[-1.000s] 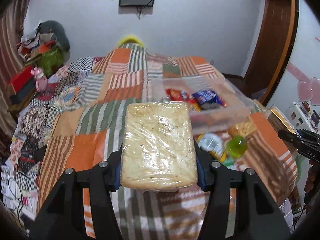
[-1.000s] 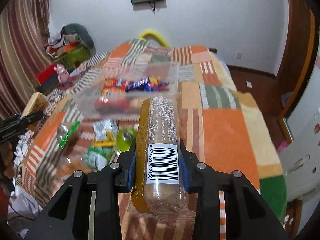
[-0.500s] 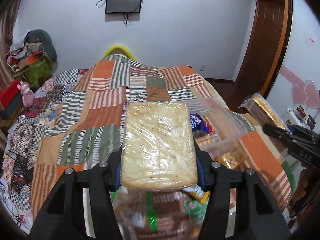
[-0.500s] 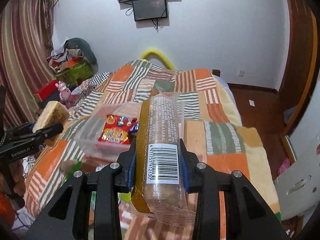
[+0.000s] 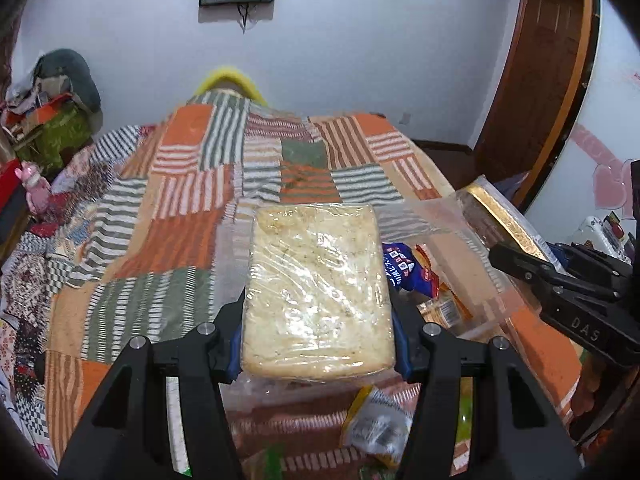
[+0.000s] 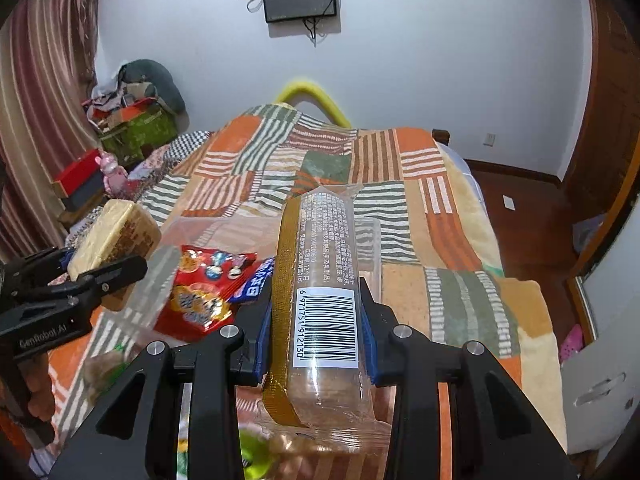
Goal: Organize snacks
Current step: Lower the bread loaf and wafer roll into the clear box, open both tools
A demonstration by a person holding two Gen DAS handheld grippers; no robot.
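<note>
My left gripper [image 5: 318,336] is shut on a flat pale cake wrapped in clear film [image 5: 316,292] and holds it above the near edge of a clear plastic bin [image 5: 476,256]. The cake also shows at the left of the right wrist view [image 6: 114,236]. My right gripper [image 6: 316,344] is shut on a long clear tube of biscuits with a barcode [image 6: 324,304], held over the same bin [image 6: 160,280]. The bin holds a red snack bag [image 6: 204,288] and a blue packet [image 5: 400,268].
The bin sits on a patchwork striped blanket [image 5: 192,208] over a bed. Loose snack packets [image 5: 376,428] and a green item [image 6: 252,452] lie on the blanket below the grippers. Clutter is piled at the far left [image 6: 132,120]. A wooden door [image 5: 540,80] stands at right.
Both grippers have moved forward and closer to the bin with their snacks still held. The bin now lies right under the fingertips and the two grippers are nearer each other.
</note>
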